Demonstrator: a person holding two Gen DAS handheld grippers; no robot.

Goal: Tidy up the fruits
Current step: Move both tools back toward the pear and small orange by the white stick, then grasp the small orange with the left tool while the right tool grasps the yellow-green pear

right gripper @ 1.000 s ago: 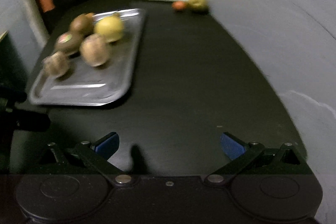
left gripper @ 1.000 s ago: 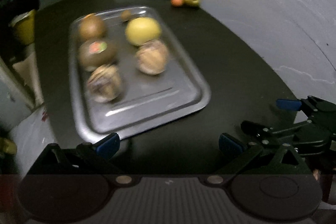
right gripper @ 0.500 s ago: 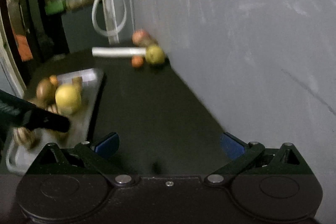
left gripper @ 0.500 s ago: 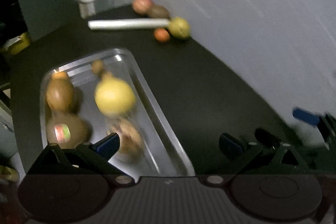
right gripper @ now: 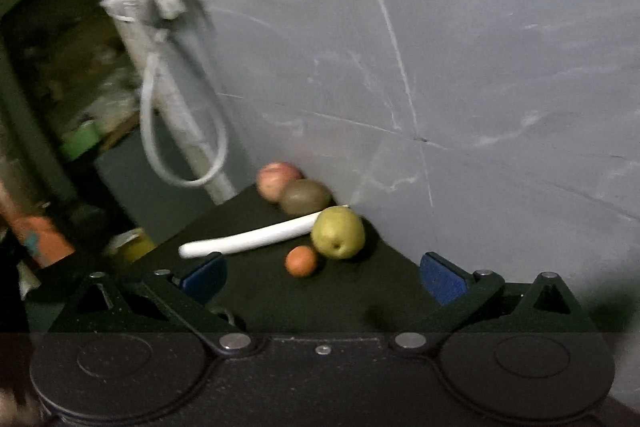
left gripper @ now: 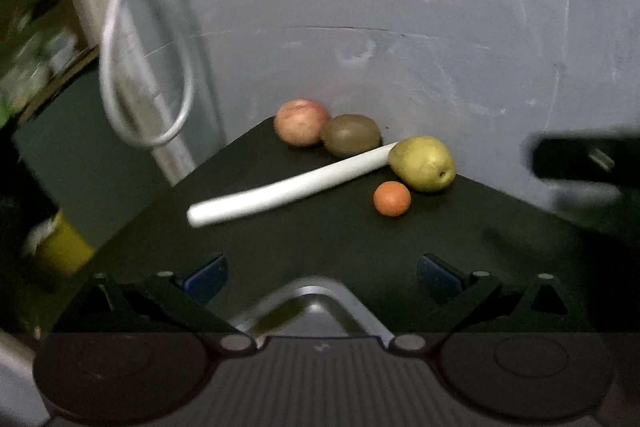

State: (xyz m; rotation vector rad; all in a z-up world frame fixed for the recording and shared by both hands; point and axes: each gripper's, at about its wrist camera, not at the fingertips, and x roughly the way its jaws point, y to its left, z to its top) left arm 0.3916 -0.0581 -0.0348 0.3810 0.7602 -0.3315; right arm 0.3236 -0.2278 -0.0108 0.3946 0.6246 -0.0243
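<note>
Four fruits remained loose at the far corner of the black table (left gripper: 320, 227), against the grey wall, so by my reading the sorting was unfinished. Only a corner of the metal tray (left gripper: 316, 297) showed, at the bottom of the left wrist view between the left gripper's fingers; what it held could not be seen.

Largest of the loose items was the white rod (left gripper: 288, 189), lying slantwise across the corner. Next came the yellow-green pear (left gripper: 422, 163), touching the rod's far end, then the pink apple (left gripper: 302, 121) and the brown kiwi (left gripper: 351, 133), pressed together beyond the rod nearest the wall. Smallest was the little orange fruit (left gripper: 392, 198), just beside the pear on the near side.

Both the left gripper (left gripper: 322, 269) and the right gripper (right gripper: 322, 273) had their jaws spread wide and carried nothing. The right one faced the pear and orange fruit most directly, so one of these seemed the likely next pick, though neither was yet between the fingers.
</note>
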